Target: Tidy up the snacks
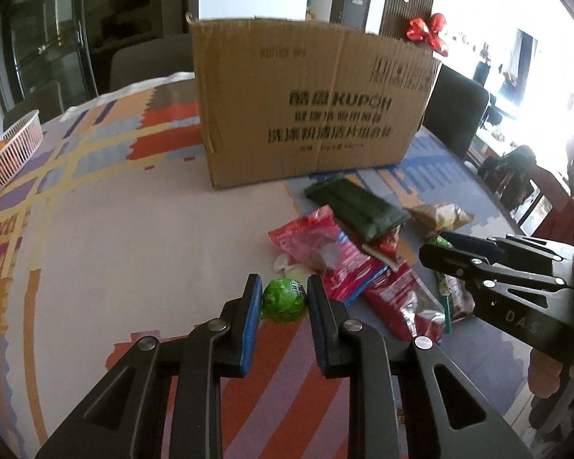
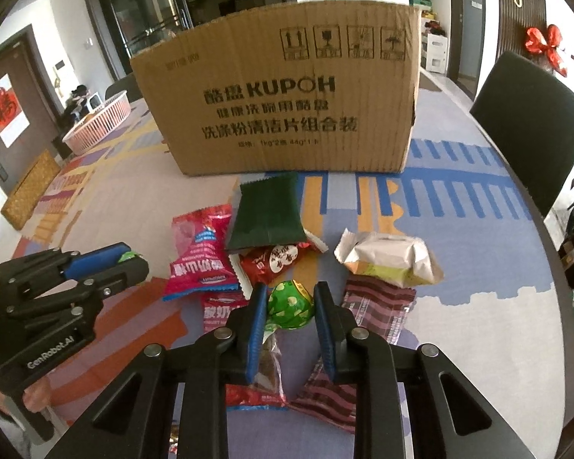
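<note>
A cardboard box (image 1: 310,103) stands on the patterned table; it also shows in the right wrist view (image 2: 283,103). Several snack packets lie in front of it: a dark green pouch (image 2: 266,216), red packets (image 2: 199,256), a white and yellow packet (image 2: 390,258), a maroon striped packet (image 2: 379,306). My left gripper (image 1: 284,298) is open, its pads on either side of a green ball snack (image 1: 283,300) on the table. My right gripper (image 2: 290,306) is open around a green spotted snack (image 2: 289,306). Each gripper shows in the other's view, the left (image 2: 107,264) and the right (image 1: 440,252).
A pink basket (image 1: 7,149) with an orange in it sits at the table's far left, also in the right wrist view (image 2: 99,122). Dark chairs (image 2: 532,130) stand at the table's right edge and behind the box. A woven mat (image 2: 30,191) lies at the left.
</note>
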Motion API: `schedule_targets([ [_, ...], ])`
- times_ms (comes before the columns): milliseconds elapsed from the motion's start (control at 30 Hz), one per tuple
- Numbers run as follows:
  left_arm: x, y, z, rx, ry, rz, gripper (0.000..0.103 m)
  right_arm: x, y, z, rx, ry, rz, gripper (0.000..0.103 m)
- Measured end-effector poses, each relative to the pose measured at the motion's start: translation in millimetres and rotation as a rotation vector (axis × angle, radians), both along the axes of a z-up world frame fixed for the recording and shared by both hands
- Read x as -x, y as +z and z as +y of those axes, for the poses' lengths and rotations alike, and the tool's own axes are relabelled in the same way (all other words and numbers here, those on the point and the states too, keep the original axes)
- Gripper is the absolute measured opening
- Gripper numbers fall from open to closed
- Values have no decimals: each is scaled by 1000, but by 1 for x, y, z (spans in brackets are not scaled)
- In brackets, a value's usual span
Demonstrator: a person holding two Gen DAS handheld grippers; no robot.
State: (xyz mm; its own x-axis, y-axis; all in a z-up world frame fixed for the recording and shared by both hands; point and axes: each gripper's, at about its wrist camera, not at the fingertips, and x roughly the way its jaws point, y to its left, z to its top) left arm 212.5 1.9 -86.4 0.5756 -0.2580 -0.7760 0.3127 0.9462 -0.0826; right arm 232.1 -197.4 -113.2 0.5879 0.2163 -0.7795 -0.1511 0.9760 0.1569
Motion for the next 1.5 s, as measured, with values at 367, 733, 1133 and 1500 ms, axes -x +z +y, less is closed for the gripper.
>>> schedule_targets([
  [367, 10, 56, -5, 74, 7, -116, 25, 13, 46, -8, -24, 12, -116, 26],
  [733, -9, 106, -16, 127, 8, -198, 25, -3, 100, -22, -49, 3, -241, 26],
  [1133, -54, 151, -28, 126, 3, -256, 25, -34, 154, -29, -42, 3, -353, 26],
  [1500, -106, 171, -31, 130, 6, -259, 25, -82, 176, -34, -51, -12, -372, 26],
])
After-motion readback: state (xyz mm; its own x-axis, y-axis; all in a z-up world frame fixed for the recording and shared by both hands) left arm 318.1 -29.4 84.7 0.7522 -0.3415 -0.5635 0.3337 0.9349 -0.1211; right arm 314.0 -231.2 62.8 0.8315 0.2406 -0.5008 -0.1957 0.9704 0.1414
